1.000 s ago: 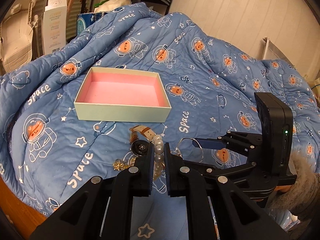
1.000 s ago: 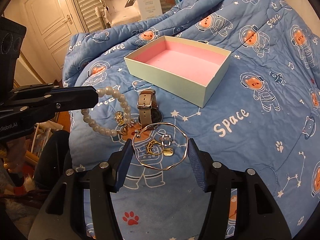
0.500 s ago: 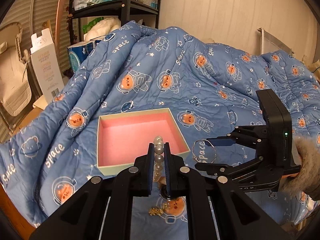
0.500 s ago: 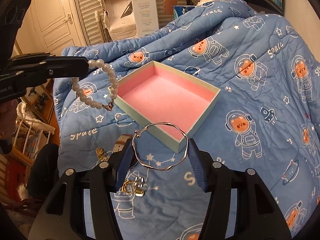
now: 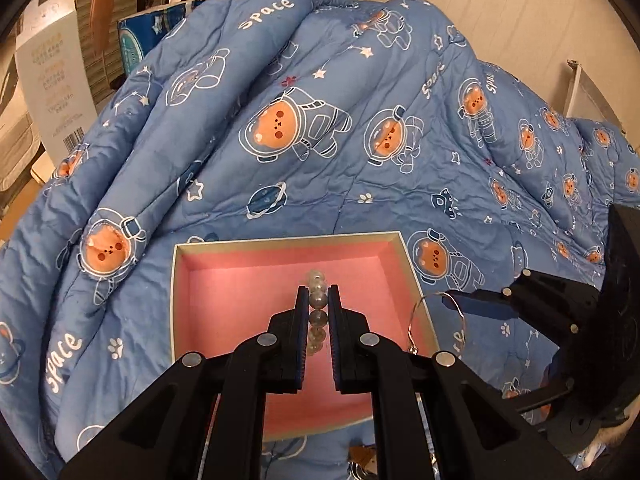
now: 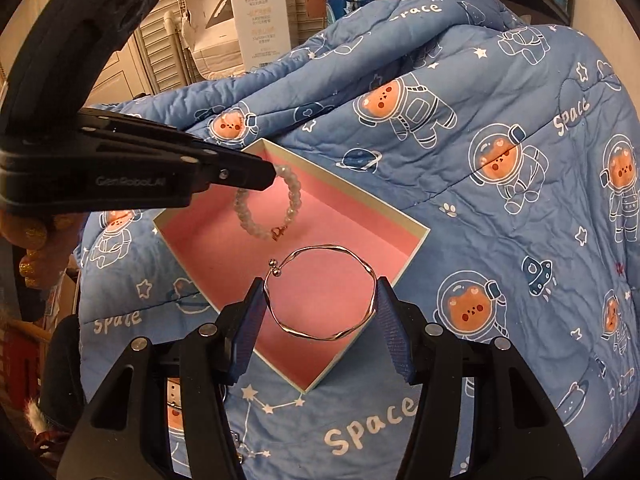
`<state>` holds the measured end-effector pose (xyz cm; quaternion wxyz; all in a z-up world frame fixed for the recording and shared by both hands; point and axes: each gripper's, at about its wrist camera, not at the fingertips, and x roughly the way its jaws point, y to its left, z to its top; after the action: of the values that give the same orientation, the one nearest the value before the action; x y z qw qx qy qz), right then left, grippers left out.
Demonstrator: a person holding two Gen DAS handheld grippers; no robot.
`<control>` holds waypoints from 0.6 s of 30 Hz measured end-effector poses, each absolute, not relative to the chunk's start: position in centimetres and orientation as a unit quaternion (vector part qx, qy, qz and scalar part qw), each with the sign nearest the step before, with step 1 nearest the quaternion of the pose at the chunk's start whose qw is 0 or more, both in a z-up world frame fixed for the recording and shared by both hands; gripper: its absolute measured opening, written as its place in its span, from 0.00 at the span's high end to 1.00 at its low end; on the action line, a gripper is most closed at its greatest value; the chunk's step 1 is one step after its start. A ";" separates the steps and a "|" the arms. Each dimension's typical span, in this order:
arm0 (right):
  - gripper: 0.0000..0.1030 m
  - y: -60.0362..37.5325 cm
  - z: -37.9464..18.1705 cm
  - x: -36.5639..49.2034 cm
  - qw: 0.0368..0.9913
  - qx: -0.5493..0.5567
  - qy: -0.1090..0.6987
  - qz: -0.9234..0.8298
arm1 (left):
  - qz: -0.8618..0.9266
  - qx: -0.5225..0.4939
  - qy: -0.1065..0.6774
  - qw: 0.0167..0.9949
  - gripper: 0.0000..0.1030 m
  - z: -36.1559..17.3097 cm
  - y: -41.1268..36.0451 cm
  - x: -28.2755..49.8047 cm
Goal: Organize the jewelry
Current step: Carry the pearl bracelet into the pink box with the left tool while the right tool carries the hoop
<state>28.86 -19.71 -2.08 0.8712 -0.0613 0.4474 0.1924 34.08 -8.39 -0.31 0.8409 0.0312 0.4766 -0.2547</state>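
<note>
your left gripper (image 5: pixel 318 300) is clamped on the pearl bracelet (image 6: pixel 267 204), which hangs over the pink box (image 6: pixel 416 236). your right gripper (image 6: pixel 320 300) squeezes the thin metal bangle (image 6: pixel 320 292) over the box's near corner

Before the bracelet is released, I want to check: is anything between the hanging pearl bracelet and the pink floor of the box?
Nothing: in the right wrist view the pearl bracelet hangs over bare pink floor of the box.

Pearl bracelet (image 6: pixel 267 204) and bangle (image 6: pixel 320 292) hang above the box (image 6: pixel 404 258).
</note>
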 end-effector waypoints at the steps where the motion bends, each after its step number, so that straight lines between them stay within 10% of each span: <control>1: 0.46 -19.8 -2.3 29.0 0.870 -0.062 0.450 0.190 | -0.251 0.033 0.478 0.841 0.91 -0.7 -8.6 34.6; 18: 0.46 -17.1 -4.2 33.0 0.845 -0.094 0.482 0.212 | -0.163 0.035 0.516 0.840 0.91 -5.4 -5.6 38.7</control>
<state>32.99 -17.13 -4.23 0.8450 -0.0937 0.4817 0.2124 38.75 -5.65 -5.38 0.8402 0.0352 0.5160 -0.1632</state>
